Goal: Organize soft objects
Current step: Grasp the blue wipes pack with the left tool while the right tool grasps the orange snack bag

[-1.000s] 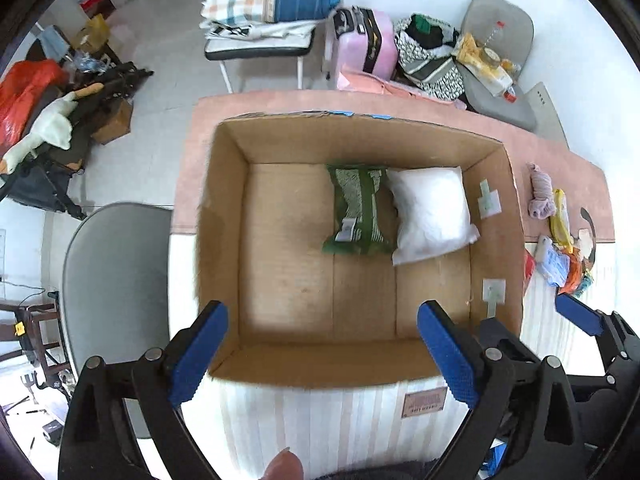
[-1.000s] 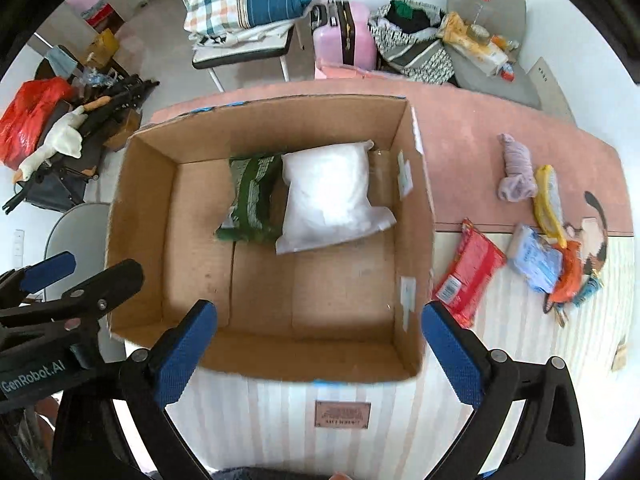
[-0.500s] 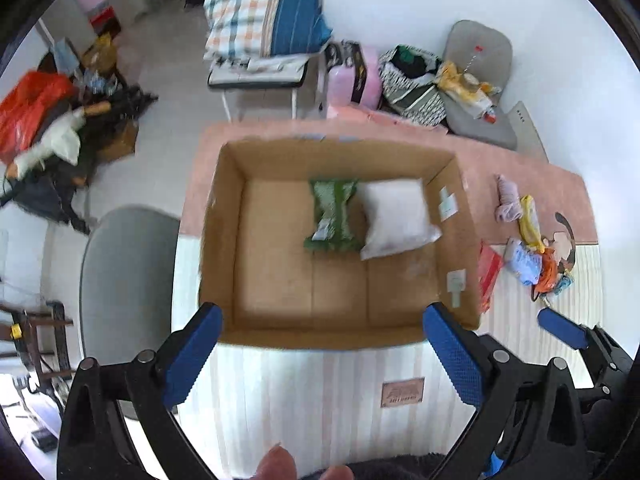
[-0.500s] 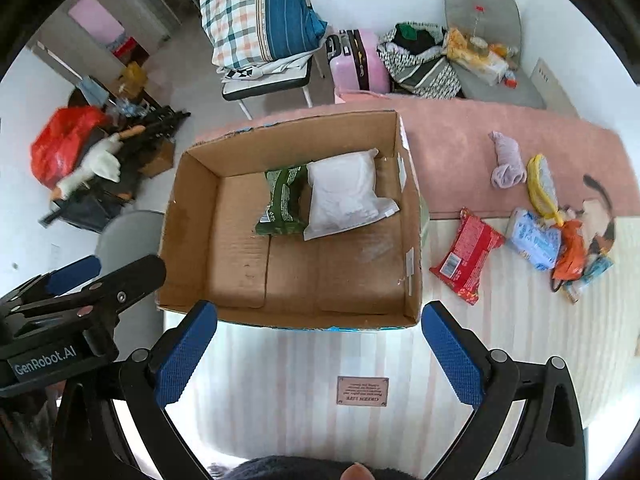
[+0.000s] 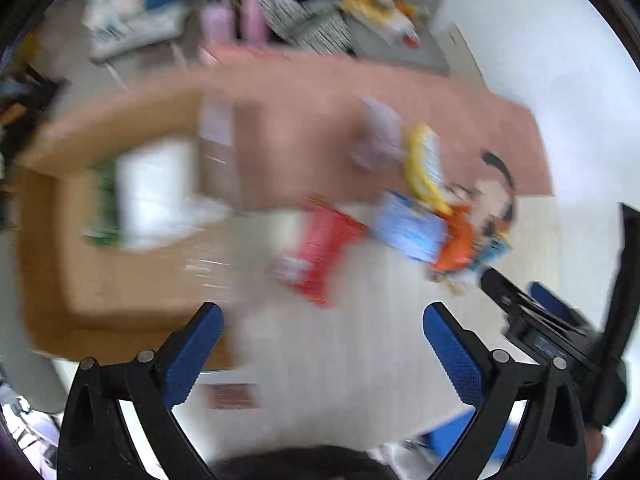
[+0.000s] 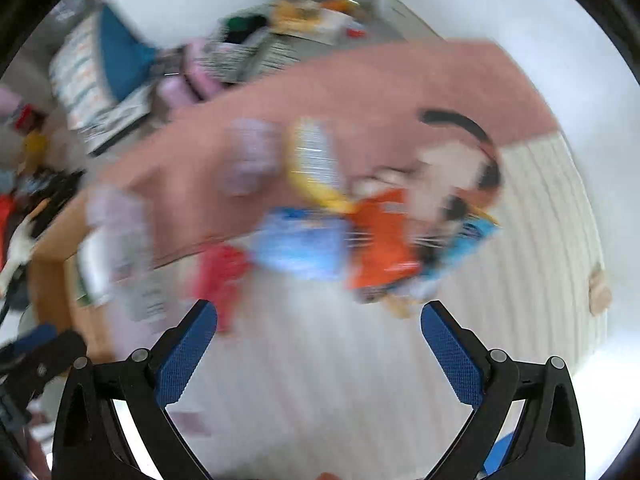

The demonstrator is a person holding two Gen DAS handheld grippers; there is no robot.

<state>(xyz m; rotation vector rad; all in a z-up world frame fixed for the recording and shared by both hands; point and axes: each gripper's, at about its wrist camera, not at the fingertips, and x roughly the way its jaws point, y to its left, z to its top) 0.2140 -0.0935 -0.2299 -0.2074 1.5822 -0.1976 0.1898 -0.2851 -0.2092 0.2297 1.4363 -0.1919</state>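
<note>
Both views are smeared by motion. A cardboard box (image 5: 132,280) holds a white soft pack (image 5: 156,196) and a green pack (image 5: 105,200). Right of the box on the table lie a red packet (image 5: 320,252), a light blue packet (image 5: 408,228), an orange packet (image 5: 456,244), a yellow packet (image 5: 424,168) and a rolled lilac cloth (image 5: 378,136). My left gripper (image 5: 320,344) hangs open above the striped mat, just short of the red packet. My right gripper (image 6: 320,340) is open too, in front of the blue packet (image 6: 300,244) and orange packet (image 6: 384,236). Neither gripper holds anything.
A pink and striped mat (image 6: 360,380) covers the table. Behind the table stand a grey chair (image 5: 400,8) with clutter, a pink suitcase (image 5: 240,16) and a chair with folded bedding (image 5: 140,4). The right gripper shows at the right edge of the left wrist view (image 5: 552,332).
Both grippers have swept right, away from above the box and towards the pile of packets. The box has slid to the left of both views. Both stay open.
</note>
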